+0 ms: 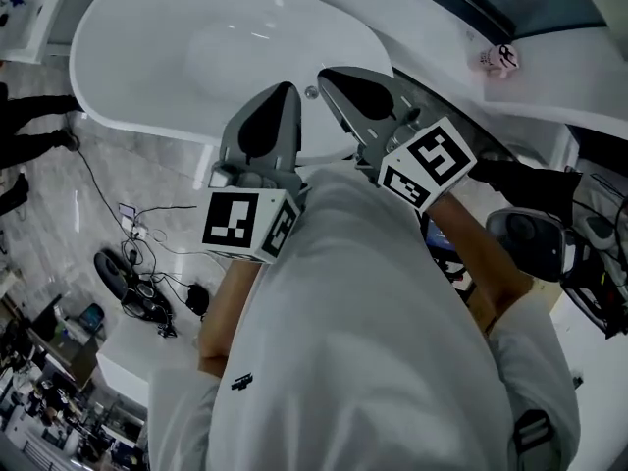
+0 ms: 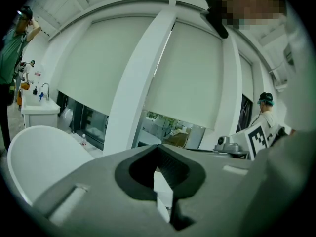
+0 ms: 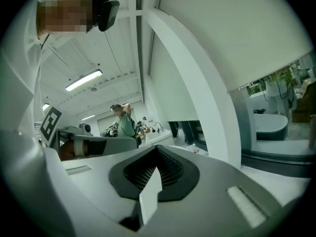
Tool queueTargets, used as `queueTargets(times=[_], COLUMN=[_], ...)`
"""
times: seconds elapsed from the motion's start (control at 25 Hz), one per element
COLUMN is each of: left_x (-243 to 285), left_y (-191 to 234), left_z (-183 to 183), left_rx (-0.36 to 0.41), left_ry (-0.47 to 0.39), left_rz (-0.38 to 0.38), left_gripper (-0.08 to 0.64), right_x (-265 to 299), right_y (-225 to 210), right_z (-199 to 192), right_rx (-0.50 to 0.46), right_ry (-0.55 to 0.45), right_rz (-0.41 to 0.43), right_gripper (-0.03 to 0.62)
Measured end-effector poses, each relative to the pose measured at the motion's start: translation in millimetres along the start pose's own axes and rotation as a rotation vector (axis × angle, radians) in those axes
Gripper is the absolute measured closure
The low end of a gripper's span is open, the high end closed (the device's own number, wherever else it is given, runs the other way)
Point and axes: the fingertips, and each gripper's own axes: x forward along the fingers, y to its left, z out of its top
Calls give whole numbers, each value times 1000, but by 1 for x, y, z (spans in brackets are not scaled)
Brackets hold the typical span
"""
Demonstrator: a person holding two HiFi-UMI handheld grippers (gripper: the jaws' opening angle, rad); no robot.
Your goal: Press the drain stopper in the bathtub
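- Upper centre of the head view: a small round metal drain stopper (image 1: 311, 93) sits low in the white oval bathtub (image 1: 128, 27), between the two tips as framed.
- Grey left tongs (image 1: 290, 87) and grey right tongs (image 1: 325, 72): each pinched together, nothing held.
- Step judged: approach, with no contact yet. The next move calls for lowering one closed tip squarely onto the stopper.
- Stopper faces upward and is round, with no long axis. The tub runs left to right.

White bathtub (image 1: 147, 57); grey left gripper (image 1: 287, 89) (black-white square markers (image 1: 235, 220)).
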Motion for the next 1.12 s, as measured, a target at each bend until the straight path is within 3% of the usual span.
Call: queueTargets(times=[0.16,0.44,0.76,1.12], left_x=[-9,-19,-12,-10], left_y=[-5,-18,-28,-29], left_z=[6,7,-1,-8], left_rx=[10,65,74,89], left_ry=[5,12,31,41], left_rz=[-3,-6,-9,-30], left_gripper=[560,560,560,560], right_x=[-13,-35,-35,-33], right_y=[9,18,37,49], right_z=[11,10,13,4], right_rx=[-13,-53,-104,-69], right_ry=[-29,-52,-66,-57], right_rz=[-37,-224,-190,-163], right_gripper=[589,591,592,601])
